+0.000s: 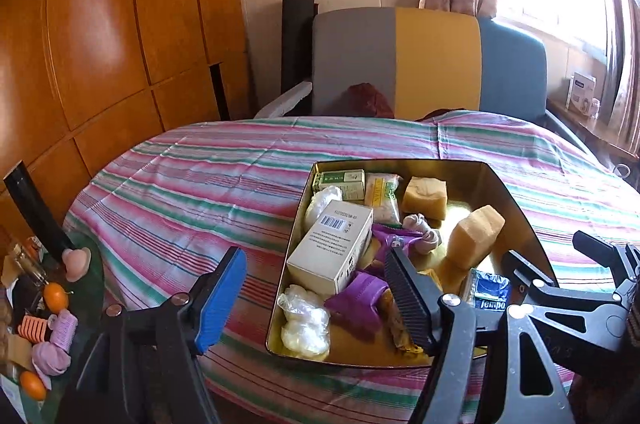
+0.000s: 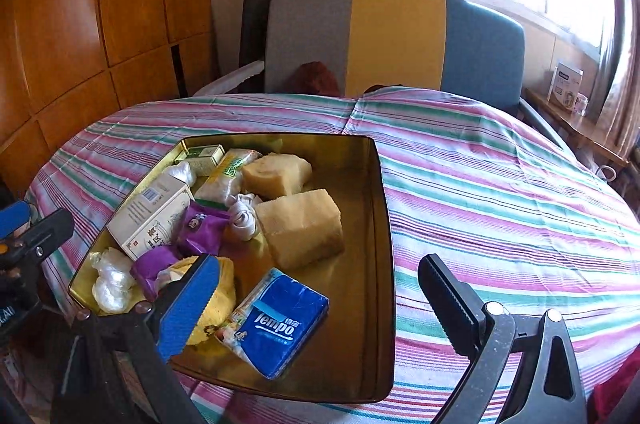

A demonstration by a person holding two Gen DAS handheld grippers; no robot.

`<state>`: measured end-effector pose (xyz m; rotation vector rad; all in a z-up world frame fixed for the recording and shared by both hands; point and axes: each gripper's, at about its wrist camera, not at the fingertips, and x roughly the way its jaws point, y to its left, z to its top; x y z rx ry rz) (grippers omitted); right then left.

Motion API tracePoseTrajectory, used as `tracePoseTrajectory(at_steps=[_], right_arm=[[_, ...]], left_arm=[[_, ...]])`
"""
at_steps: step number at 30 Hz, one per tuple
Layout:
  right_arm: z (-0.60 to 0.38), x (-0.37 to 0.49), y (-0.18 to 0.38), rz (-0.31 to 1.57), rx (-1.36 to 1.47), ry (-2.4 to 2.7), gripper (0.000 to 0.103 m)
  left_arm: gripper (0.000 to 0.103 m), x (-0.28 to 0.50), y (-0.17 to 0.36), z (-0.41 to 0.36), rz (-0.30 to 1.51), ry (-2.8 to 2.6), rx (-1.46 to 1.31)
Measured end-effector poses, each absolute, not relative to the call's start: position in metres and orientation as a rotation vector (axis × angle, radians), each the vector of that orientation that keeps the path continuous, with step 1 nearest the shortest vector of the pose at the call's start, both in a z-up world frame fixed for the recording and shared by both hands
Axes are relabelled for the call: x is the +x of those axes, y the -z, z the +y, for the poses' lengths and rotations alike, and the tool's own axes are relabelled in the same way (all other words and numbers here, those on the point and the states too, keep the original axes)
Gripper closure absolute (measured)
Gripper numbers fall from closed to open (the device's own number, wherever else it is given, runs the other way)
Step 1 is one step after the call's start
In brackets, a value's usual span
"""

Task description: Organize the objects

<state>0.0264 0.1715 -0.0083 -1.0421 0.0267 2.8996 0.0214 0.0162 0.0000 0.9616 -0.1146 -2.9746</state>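
A gold tin tray (image 1: 400, 166) (image 2: 360, 304) sits on the striped tablecloth (image 1: 192, 184), crowded with small goods: a white carton (image 1: 332, 248), two yellow sponges (image 2: 304, 224), purple packets (image 2: 202, 228), clear plastic bags (image 1: 304, 320) and a blue Tempo tissue pack (image 2: 280, 320). My left gripper (image 1: 316, 304) hovers open over the tray's near left corner, gripping nothing. My right gripper (image 2: 320, 304) stands wide open above the tray's near edge. The tissue pack lies between its fingers in the right wrist view, and neither pad presses on it. The right gripper's frame (image 1: 580, 284) shows beside the left one.
A low side table (image 1: 92, 288) at the left carries oranges (image 1: 55, 296), pink items and rolled socks. A grey, yellow and blue chair (image 2: 396, 36) stands behind the table. Wooden cupboard doors (image 1: 100, 24) fill the left. A boxed item (image 2: 566, 86) rests on the window ledge.
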Motion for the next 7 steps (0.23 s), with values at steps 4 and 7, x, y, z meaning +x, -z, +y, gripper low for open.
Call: tracePoseTrajectory(at_steps=[4,7], right_arm=[[0.1680,0.0267,0.0067,0.016,-1.040,-2.912,0.003],[0.1644,0.0265,0.0073,0.005,-1.046,-2.921,0.003]], left_arm=[[0.036,0.0221,-0.0009,0.0143,-0.089,2.980,0.950],[0.036,0.0205,-0.0003,0.0130,-0.076,2.972,0.967]])
